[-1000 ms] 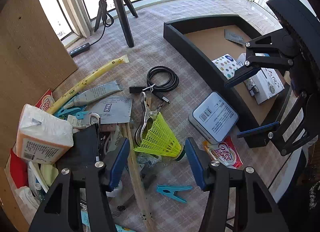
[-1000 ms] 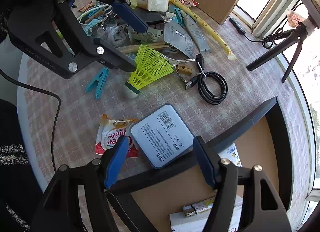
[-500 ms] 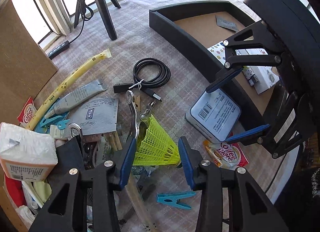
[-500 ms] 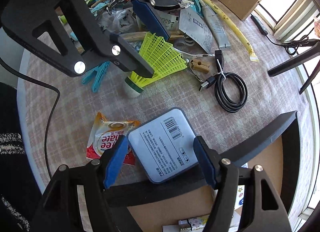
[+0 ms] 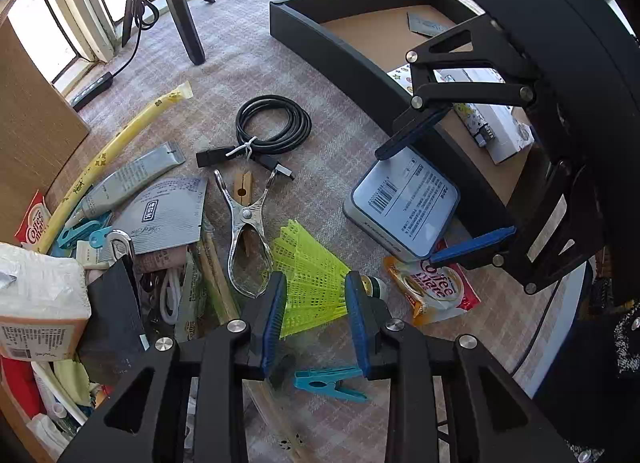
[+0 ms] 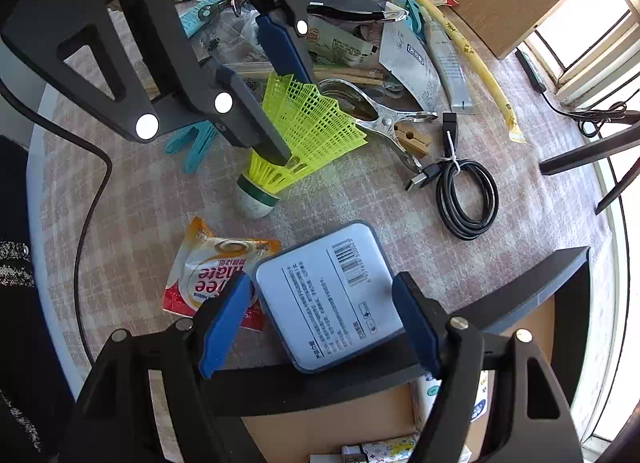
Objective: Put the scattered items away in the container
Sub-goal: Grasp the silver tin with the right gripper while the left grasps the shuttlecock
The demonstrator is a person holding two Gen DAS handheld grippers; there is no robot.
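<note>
My left gripper (image 5: 316, 283) has its jaws on both sides of a yellow-green plastic shuttlecock (image 5: 308, 275), pressing its skirt; the right wrist view shows the same grip on the shuttlecock (image 6: 308, 123), its cork end on the table. My right gripper (image 6: 320, 299) is open around a pale blue tin with a barcode (image 6: 332, 291), which leans against the black container's wall (image 6: 520, 287). The tin (image 5: 404, 203) and the container (image 5: 360, 51) also show in the left wrist view. The container holds white boxes (image 5: 496, 123).
A Coffee-mate sachet (image 6: 212, 275) lies partly under the tin. A coiled black cable (image 5: 272, 131), a metal clamp (image 5: 244, 231), a teal clothespin (image 5: 328, 381), a yellow tube (image 5: 116, 151), pouches and a tissue pack (image 5: 36, 295) lie around. A tripod (image 5: 176, 3) stands behind.
My left gripper moved forward and closed its jaws onto the shuttlecock. My right gripper dropped lower so its open jaws flank the tin.
</note>
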